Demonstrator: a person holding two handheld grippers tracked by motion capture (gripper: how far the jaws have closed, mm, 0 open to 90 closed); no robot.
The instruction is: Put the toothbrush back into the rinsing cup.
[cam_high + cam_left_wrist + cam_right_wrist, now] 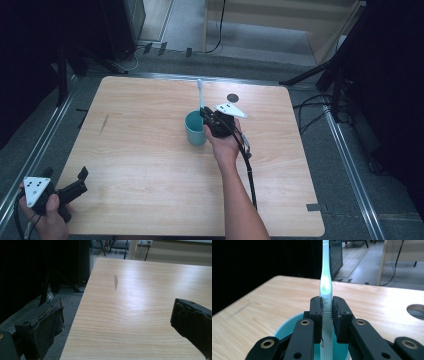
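Toothbrush (pixel 326 285) is clamped upright between the pads of the right gripper (pixel 327 312), directly over a teal cup (pixel 287 327); the ribbed lower handle is seen running down into the cup in the right gripper view, detail not resolved from the high view. From the high view, the cup (pixel 195 129) is located near table (pixel 150 150) centre, w/ the brush (pixel 200 95) rising above its rim, head uppermost. Brush body is pale, translucent plastic, slim, w/ a green-tinted waist. Left gripper (pixel 75 185) is held at the near-left table corner, jaws spread wide, nothing between them; worn dark padding on its jaws is shown in the left gripper view. Table top is light wood-grain laminate w/ rounded corners; a grey smudge (pixel 115 282) is marked on it.
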